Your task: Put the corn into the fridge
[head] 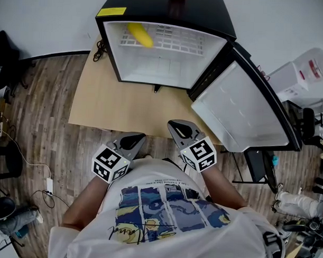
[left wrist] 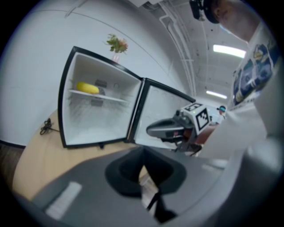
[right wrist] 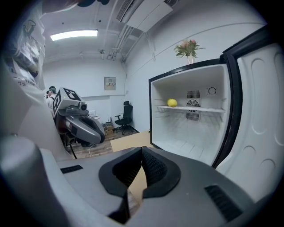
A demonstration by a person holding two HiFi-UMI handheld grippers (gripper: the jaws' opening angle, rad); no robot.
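The yellow corn (head: 140,34) lies on the wire shelf at the upper left inside the open black mini fridge (head: 165,17). It shows in the left gripper view as corn (left wrist: 87,88) and in the right gripper view as corn (right wrist: 172,103). The fridge door (head: 246,105) stands swung open to the right. My left gripper (head: 133,141) and right gripper (head: 178,129) are held close to the person's chest, well short of the fridge. Both are shut with nothing between their jaws, the left gripper (left wrist: 143,156) and right gripper (right wrist: 142,154) each showing pads pressed together.
The fridge stands on a light wooden board (head: 125,106) over a plank floor. A small pot of flowers (right wrist: 188,49) sits on top of the fridge. Cables (head: 48,185) lie at the left; office chairs and equipment (head: 309,131) crowd the right.
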